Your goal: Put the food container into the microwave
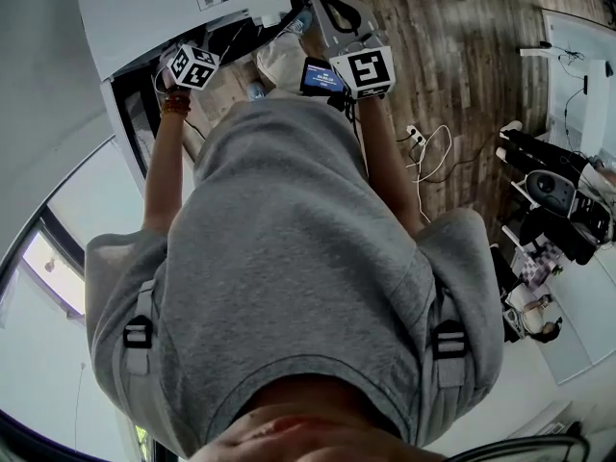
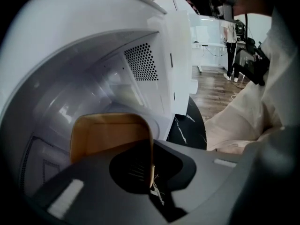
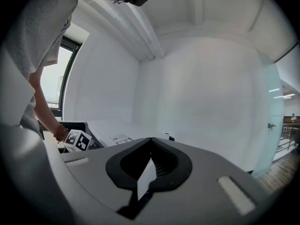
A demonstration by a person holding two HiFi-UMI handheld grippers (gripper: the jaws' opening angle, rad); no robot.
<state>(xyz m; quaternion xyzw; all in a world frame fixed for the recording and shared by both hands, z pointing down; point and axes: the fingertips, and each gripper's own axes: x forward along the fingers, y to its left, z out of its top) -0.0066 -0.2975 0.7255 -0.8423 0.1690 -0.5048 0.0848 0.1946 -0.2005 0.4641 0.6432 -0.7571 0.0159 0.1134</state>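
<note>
The white microwave [image 1: 183, 8] stands open at the upper left of the head view, and its top [image 3: 117, 130] also shows in the right gripper view. My left gripper [image 2: 152, 172] reaches inside the white cavity [image 2: 108, 74] and is shut on the thin edge of a brown food container [image 2: 110, 135], which stands up just left of the jaws. Its marker cube [image 1: 192, 65] sits at the microwave mouth. My right gripper [image 3: 146, 177] is shut, held in the air outside the microwave, and points at a white wall. Its marker cube [image 1: 364, 70] is right of the opening.
A perforated vent [image 2: 140, 62] is in the cavity's side wall. The microwave sits on a black marbled counter [image 2: 187, 125]. White cables [image 1: 428, 152] lie on the wood floor to the right, with desks and equipment [image 1: 563, 195] further right.
</note>
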